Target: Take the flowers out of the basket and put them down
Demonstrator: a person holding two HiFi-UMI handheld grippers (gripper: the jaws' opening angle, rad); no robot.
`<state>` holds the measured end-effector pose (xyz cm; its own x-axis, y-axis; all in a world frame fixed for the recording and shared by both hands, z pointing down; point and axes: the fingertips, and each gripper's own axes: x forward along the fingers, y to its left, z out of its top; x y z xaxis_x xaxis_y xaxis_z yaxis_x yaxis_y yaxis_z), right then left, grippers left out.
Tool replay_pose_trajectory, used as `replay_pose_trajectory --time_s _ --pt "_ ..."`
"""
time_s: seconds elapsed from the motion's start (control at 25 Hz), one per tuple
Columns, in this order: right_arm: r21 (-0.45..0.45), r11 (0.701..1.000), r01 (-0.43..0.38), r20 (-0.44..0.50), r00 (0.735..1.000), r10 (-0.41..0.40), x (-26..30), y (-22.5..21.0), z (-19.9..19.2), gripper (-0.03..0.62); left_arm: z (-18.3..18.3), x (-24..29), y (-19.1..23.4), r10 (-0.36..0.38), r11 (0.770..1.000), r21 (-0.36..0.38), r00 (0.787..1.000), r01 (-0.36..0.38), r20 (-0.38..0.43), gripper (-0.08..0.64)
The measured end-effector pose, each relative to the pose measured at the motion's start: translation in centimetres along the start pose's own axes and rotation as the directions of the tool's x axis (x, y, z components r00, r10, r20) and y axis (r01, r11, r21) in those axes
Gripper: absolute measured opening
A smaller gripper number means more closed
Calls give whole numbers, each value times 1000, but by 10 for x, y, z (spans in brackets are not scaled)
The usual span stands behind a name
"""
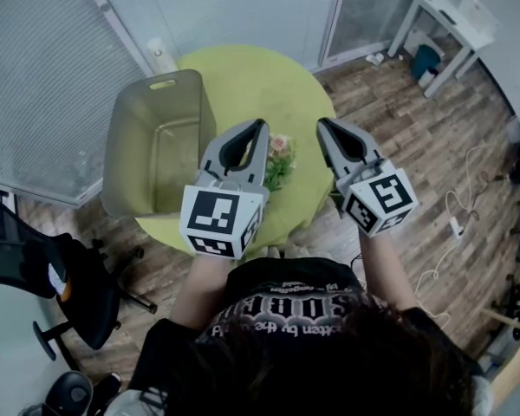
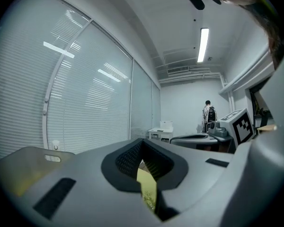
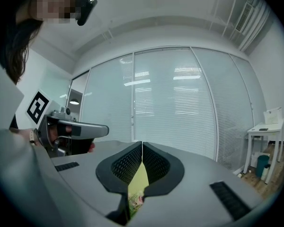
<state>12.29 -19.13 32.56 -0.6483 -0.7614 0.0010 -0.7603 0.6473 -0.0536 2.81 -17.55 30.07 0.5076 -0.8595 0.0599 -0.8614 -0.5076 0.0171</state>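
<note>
A small bunch of flowers [image 1: 280, 157], pink bloom and green leaves, lies on the round yellow-green table [image 1: 251, 72], outside the basket. The basket [image 1: 156, 137] is a translucent beige bin on the table's left side, and nothing shows inside it. My left gripper [image 1: 262, 122] hovers just left of the flowers, its jaws together with nothing in them. My right gripper [image 1: 321, 121] hangs just right of them, also shut and holding nothing. Both point level above the table. Under the left jaws [image 2: 142, 142] and the right jaws [image 3: 142, 143] I glimpse only slivers of table and leaves [image 3: 136, 201].
Glass walls with blinds stand behind the table. A black office chair [image 1: 78, 284] sits at lower left. A white desk [image 1: 442, 16] stands at upper right, with cables [image 1: 455, 206] on the wood floor. A person [image 2: 209, 112] stands far off in the room.
</note>
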Motion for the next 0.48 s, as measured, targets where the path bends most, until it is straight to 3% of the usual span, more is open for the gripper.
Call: replay_pose_trajectory --time_s 0.48 --pt "-18 1000 -8 -8 1000 8 2 0 -3 28 -3 -1 4 25 1000 9 1000 -24 -16 3"
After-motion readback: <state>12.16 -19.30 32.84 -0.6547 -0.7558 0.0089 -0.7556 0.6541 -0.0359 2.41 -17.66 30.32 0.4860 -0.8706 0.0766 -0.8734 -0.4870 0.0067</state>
